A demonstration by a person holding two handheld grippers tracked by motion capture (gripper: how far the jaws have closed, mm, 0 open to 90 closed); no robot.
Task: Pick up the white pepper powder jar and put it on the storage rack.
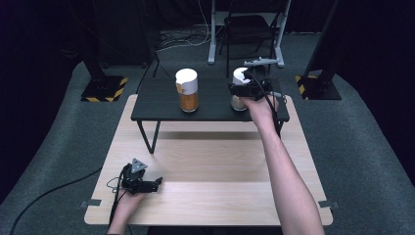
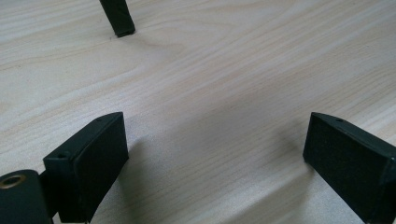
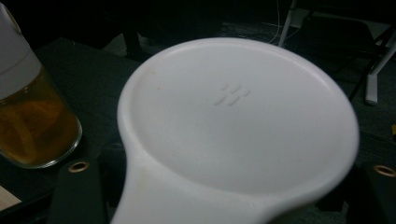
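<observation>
A white-lidded glass jar (image 1: 239,78) with pale contents stands at the right of a low black shelf (image 1: 156,100). My right gripper (image 1: 240,92) reaches over the shelf and straddles this jar. In the right gripper view the jar's white lid (image 3: 233,116) lies between the two jaws, and a thin dark gap shows on each side, so the right gripper (image 3: 229,186) is open around it. A second white-lidded jar (image 1: 187,90) with orange contents (image 3: 32,126) stands apart to its left. My left gripper (image 1: 157,183) rests on the wooden table, open (image 2: 215,154), nothing between its jaws.
The black shelf stands on thin legs (image 2: 117,18) at the far half of the light wooden table (image 1: 210,196). Beyond the table are a dark carpet, a chair (image 1: 249,29) and stand bases with yellow-black tape (image 1: 105,90). A cable (image 1: 54,191) trails off the table's left.
</observation>
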